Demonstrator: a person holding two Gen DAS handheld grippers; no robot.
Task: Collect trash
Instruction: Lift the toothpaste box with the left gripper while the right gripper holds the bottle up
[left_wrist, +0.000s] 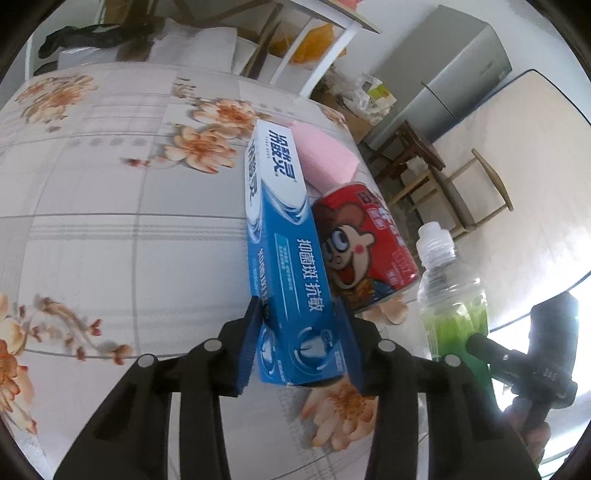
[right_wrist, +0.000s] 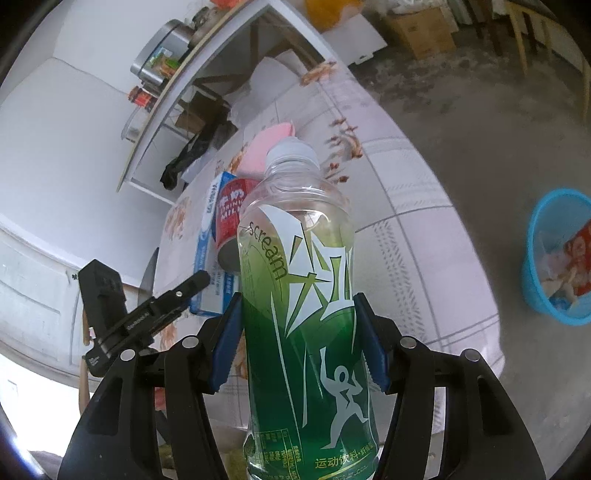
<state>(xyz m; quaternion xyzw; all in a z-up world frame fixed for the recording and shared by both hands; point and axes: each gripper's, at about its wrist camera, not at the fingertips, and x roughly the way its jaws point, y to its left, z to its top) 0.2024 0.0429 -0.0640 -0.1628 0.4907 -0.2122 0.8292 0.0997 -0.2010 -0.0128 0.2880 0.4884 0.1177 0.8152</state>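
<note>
Both grippers loaded with table trash, bin waiting on the floor.

The left gripper (left_wrist: 301, 347) clamps the toothpaste box (left_wrist: 284, 236) by its near end; the right gripper (right_wrist: 297, 339) grasps the green bottle (right_wrist: 303, 295) mid-body, upright for carrying. The blue bin (right_wrist: 532, 266) sits at three o'clock.

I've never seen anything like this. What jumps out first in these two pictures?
The green drink bottle fills the right view, clamped upright between the right gripper's blue pads. In the left view, the left gripper has its pads against a blue toothpaste box on the flowered tablecloth, beside a red can. On the floor to the right stands a blue bin already holding rubbish.
</note>
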